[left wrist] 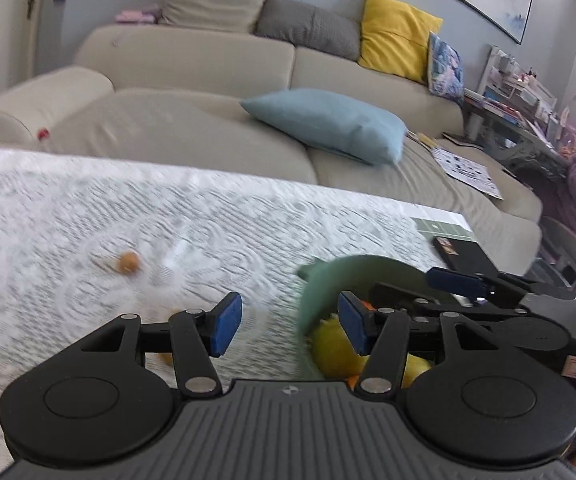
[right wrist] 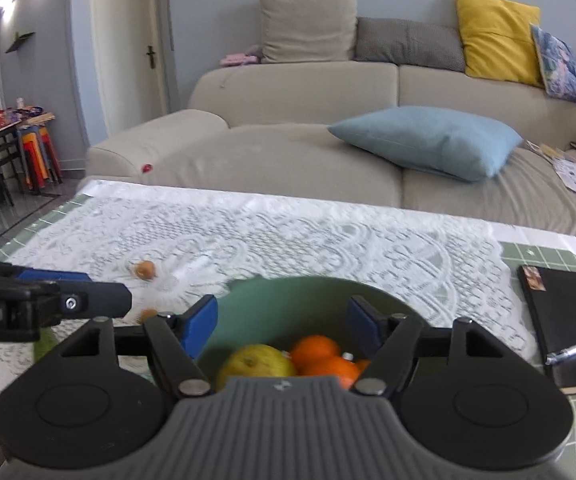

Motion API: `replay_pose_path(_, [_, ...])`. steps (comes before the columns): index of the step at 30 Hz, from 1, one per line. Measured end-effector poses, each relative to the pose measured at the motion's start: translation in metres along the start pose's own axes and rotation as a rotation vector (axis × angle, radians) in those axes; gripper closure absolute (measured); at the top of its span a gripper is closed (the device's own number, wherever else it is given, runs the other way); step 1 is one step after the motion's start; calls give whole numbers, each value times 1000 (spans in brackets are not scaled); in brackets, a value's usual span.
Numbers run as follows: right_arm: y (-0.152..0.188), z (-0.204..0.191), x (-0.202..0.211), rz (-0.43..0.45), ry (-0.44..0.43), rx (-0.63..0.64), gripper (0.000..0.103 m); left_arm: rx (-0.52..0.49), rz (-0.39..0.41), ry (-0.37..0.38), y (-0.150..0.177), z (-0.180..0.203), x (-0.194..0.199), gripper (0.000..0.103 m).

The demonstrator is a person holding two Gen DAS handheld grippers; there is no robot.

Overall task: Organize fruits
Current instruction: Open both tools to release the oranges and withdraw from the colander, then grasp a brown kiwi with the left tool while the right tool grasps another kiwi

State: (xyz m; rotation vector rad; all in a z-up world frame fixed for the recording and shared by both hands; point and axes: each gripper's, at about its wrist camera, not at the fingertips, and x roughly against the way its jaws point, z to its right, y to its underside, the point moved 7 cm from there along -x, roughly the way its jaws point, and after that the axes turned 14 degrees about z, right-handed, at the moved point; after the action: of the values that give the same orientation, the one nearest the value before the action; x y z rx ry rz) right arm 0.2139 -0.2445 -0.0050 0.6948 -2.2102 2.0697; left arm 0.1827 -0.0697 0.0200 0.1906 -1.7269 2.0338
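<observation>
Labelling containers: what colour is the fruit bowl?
Green bowl, a muted sage; it shows best in the right wrist view.

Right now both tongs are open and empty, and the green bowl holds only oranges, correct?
Not quite. Both the left tongs and the right tongs are open and empty, but the green bowl holds a yellow-green fruit beside the oranges, as the right wrist view shows.

fruits point(right wrist: 288, 360) in bowl point(right wrist: 272, 300); notebook point(right wrist: 567, 320) right
</observation>
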Motion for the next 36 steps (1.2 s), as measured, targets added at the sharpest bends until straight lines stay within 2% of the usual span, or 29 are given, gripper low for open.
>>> replay_pose_path(8, [-1,-51,-7,20,-80,22,34,21,36,-94,-8,-53,18,38])
replay_pose_path(17, [9,-109,-23,9,-192,62,35,72,19,-155,0,-108,23,38])
replay_pose_path(27, [29,-153,-51,-39,-262,132,55,121,1,-129,10,-147,22,38])
replay_pose_path(30, [38,-163,-62,-74,-263,161,58,130,-22,-130,14,-157,17,38])
replay_pose_path(32, [46,-168,-71,-111,-261,176,65,127,-39,-118,17,-159,14,38])
replay_pose_path(34, [54,-170,-79,-155,-252,185,73,121,-59,-95,19,-159,12,41])
replay_pose_path(36, [61,-170,-86,-191,-250,183,74,113,-81,-59,22,-157,11,43])
